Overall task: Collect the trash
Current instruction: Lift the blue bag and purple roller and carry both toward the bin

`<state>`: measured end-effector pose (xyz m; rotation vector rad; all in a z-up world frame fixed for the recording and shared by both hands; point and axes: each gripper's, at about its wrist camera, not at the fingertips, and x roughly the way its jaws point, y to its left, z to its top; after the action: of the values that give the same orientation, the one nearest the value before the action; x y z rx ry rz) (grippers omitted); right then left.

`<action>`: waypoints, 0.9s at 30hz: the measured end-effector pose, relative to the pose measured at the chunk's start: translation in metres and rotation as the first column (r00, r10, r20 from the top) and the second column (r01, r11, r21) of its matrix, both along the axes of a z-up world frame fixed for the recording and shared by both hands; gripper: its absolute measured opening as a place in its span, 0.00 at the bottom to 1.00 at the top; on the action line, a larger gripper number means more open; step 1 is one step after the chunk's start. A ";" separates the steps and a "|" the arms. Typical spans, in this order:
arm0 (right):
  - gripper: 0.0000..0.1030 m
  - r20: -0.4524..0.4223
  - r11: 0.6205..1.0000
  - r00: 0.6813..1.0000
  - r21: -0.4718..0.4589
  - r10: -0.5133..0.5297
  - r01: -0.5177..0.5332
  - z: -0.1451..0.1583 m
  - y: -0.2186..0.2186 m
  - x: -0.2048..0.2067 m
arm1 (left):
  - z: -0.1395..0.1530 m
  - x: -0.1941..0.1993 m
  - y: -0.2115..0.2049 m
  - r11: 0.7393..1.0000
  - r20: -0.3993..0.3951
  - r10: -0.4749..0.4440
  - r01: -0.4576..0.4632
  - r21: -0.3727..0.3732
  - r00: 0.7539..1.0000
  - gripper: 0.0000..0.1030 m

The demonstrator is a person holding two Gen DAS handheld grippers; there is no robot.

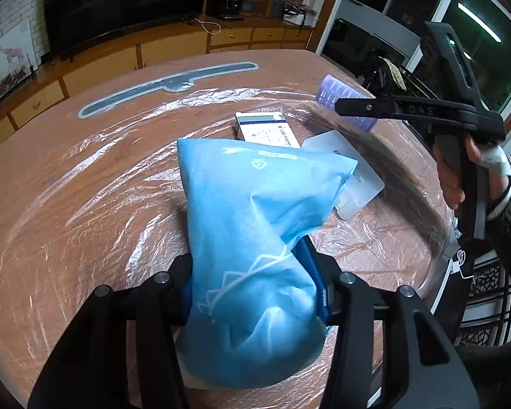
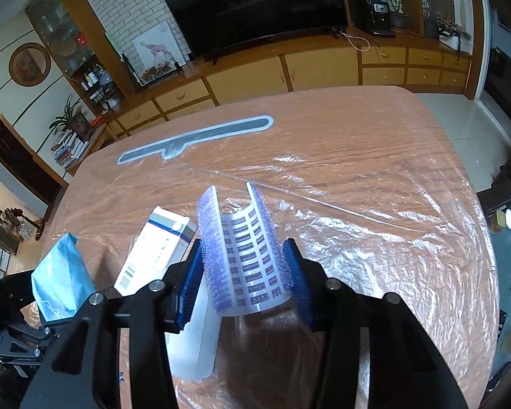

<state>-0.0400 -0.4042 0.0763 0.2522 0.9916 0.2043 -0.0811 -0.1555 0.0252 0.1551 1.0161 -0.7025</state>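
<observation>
My left gripper (image 1: 255, 289) is shut on a crumpled blue face mask (image 1: 255, 225) and holds it over the table; the mask also shows in the right wrist view (image 2: 61, 279). My right gripper (image 2: 243, 269) is shut on a purple hair roller (image 2: 243, 245), which also shows in the left wrist view (image 1: 340, 97), lifted above the table. A white and blue carton box (image 1: 265, 129) lies on the clear plastic sheet (image 1: 85, 170) behind the mask; it also shows in the right wrist view (image 2: 156, 248). A flat white packet (image 1: 354, 173) lies beside the box.
The round wooden table (image 2: 374, 129) is covered by crinkled clear plastic. A long grey strip (image 1: 167, 83) lies at its far side. Wooden cabinets (image 2: 323, 64) with a television stand beyond. The person's hand (image 1: 473, 163) holds the right gripper at the table's right edge.
</observation>
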 end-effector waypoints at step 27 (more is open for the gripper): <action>0.44 0.047 0.987 0.988 0.063 0.144 -0.147 0.035 0.050 -0.092 | 0.022 -0.042 0.020 0.990 0.032 0.129 -0.127 -0.059 0.991 0.47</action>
<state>-0.1317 -0.3537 0.1116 0.2352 0.9625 0.3752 -0.1228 -0.1351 0.0474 0.0523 0.9623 -0.6084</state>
